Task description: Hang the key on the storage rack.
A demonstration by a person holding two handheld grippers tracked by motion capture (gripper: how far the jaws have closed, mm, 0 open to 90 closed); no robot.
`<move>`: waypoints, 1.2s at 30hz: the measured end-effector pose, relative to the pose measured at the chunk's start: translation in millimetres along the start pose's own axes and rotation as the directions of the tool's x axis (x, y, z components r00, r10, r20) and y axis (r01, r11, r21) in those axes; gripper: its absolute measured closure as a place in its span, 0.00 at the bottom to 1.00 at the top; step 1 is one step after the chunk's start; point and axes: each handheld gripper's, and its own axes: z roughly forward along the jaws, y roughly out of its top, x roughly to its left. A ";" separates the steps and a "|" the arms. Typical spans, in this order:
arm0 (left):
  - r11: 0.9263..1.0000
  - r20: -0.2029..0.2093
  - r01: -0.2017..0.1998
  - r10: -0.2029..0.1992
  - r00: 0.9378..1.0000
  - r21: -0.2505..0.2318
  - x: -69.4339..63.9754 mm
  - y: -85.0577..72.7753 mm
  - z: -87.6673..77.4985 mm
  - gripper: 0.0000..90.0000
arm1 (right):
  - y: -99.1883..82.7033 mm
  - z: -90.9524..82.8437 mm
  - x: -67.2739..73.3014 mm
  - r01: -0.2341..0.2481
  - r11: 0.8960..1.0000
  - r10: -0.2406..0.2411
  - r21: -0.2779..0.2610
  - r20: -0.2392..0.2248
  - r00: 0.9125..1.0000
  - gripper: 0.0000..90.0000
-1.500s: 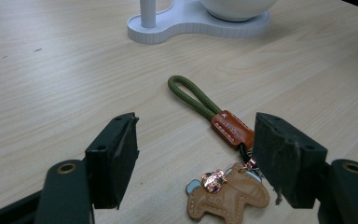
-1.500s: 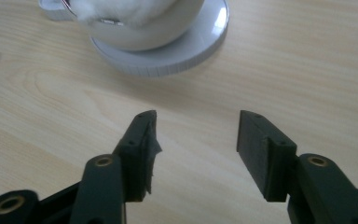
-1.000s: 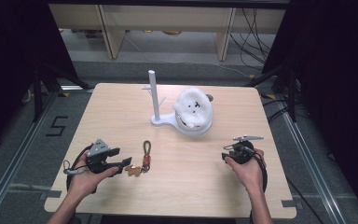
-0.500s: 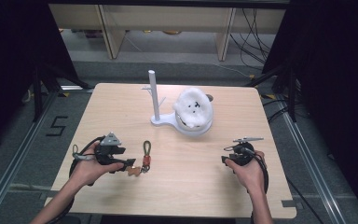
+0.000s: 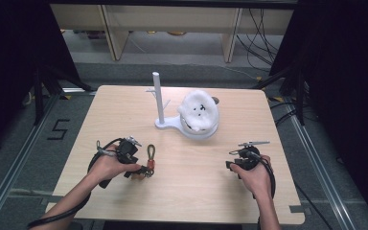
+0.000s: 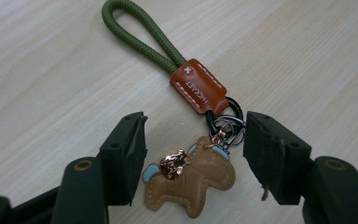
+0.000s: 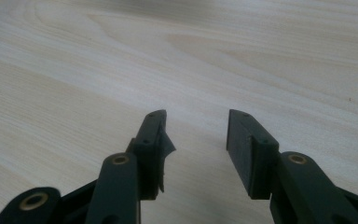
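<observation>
1. The keychain [image 6: 200,135] lies flat on the pale wood surface [image 5: 191,182], well short of the white stand [image 5: 159,103].
2. My left tool [image 6: 193,140] straddles its horse charm, jaws apart and just closing, not yet pressing.
3. Its green cord loop runs lengthwise away from that tool.
4. My right tool [image 7: 196,140], well apart, gapes on nothing, jaws just opening.

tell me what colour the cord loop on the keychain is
Olive green cord loop, clearest in the left gripper view.
</observation>
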 end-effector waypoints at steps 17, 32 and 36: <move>0.985 -0.051 0.161 -0.158 0.986 0.057 -5.0 24.9 21.1 0.38 | -0.7 2.0 1.8 0.002 1.000 -0.002 0.001 0.000 1.000 0.65; 0.981 -0.083 0.176 -0.169 0.982 0.085 -13.7 37.7 28.9 0.37 | -1.2 1.8 1.9 -0.014 1.000 0.014 -0.010 -0.001 1.000 0.66; 0.980 -0.096 0.171 -0.161 0.982 0.100 -15.7 38.1 30.9 0.39 | -2.0 4.0 2.1 -0.013 1.000 0.013 -0.027 -0.002 1.000 0.66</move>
